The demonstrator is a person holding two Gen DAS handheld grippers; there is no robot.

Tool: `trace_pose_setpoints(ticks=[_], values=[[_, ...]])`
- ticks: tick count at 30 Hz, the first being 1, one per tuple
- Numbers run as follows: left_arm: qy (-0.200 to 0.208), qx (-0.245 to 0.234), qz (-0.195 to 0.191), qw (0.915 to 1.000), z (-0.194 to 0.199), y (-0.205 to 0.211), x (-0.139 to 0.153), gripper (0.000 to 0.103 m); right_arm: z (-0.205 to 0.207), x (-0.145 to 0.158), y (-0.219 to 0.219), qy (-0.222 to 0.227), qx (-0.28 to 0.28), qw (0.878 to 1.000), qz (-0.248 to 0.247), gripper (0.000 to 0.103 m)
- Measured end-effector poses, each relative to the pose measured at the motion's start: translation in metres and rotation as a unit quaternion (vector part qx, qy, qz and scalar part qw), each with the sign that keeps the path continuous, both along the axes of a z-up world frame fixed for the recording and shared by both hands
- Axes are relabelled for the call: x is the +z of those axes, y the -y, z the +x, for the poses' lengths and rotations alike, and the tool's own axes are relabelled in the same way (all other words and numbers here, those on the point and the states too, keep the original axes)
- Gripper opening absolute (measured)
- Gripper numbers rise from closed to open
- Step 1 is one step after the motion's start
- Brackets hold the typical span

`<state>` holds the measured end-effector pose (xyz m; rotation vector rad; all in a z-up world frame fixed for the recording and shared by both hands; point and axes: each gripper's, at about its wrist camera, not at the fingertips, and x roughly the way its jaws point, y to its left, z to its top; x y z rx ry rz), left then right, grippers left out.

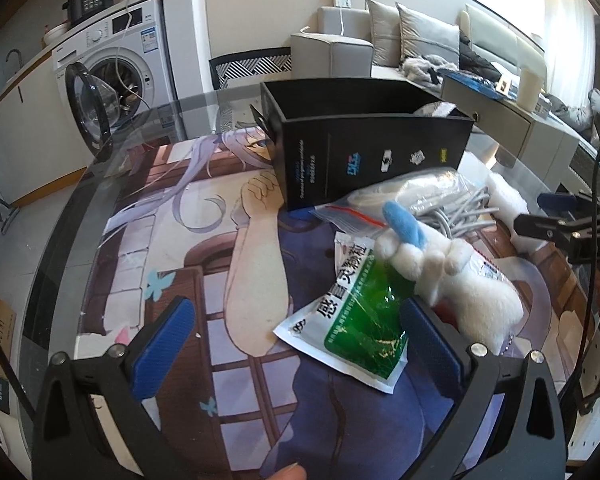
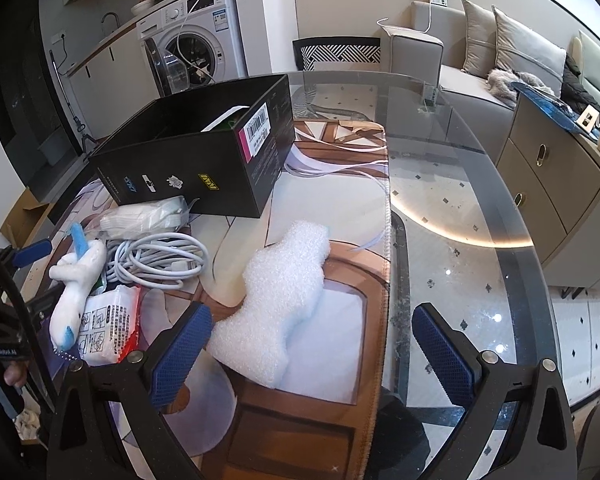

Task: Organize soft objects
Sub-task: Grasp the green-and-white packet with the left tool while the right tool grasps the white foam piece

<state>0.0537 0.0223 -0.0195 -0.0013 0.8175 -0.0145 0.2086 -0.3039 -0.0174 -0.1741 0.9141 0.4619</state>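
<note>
Your left gripper [image 1: 296,344] hangs spread and empty beside the green sachet [image 1: 352,320] and plush toy [image 1: 452,280], your right gripper [image 2: 312,344] likewise unclenched over the foam piece [image 2: 276,300], both probably lined up for loading the black box [image 2: 204,152].

free: glass table [image 2: 460,208] right of mat — blocked: black box [image 2: 204,160], clutter pile [image 2: 140,256] left

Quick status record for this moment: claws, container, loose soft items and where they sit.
left claw: open, over green sachet
right claw: open, near white foam piece
black box: open top, upright on mat
plush toy: lying on the packets, outside box
coiled cable: on mat between plush and box
</note>
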Motion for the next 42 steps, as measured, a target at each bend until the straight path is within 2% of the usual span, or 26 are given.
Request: trace_pose_setpoints(ticks=[7, 16, 24, 29, 31, 34, 36, 42], values=[[-0.015, -0.015, 0.010, 0.9997, 0.003, 0.009, -0.005, 0.103, 0.000, -0.003, -0.006, 0.002, 0.004, 1.000, -0.007, 0.101], [-0.028, -0.029, 0.022, 0.9990, 0.007, 0.017, -0.008, 0.103, 0.002, -0.004, -0.006, 0.001, 0.003, 1.000, -0.008, 0.084], [-0.038, -0.022, -0.003, 0.9990, 0.008, 0.007, -0.010, 0.102, -0.002, -0.003, -0.008, 0.004, 0.016, 1.000, -0.006, 0.073], [-0.029, -0.034, -0.013, 0.9989, 0.006, 0.007, -0.008, 0.083, -0.003, -0.003, -0.008, 0.006, 0.023, 1.000, -0.002, 0.064], [-0.024, -0.038, -0.013, 0.9989, 0.005, 0.008, -0.007, 0.066, -0.004, -0.002, -0.009, 0.007, 0.026, 1.000, -0.003, 0.061], [-0.017, -0.037, -0.012, 0.9991, 0.004, 0.008, -0.004, 0.050, -0.004, -0.002, -0.010, 0.008, 0.028, 1.000, -0.003, 0.055], [-0.015, -0.036, -0.014, 0.9991, 0.004, 0.007, -0.003, 0.046, -0.004, -0.002, -0.010, 0.011, 0.028, 1.000, -0.004, 0.044], [-0.009, -0.021, -0.023, 0.9995, 0.004, 0.003, -0.002, 0.042, -0.004, -0.002, -0.007, 0.016, 0.029, 0.999, -0.006, 0.034]])
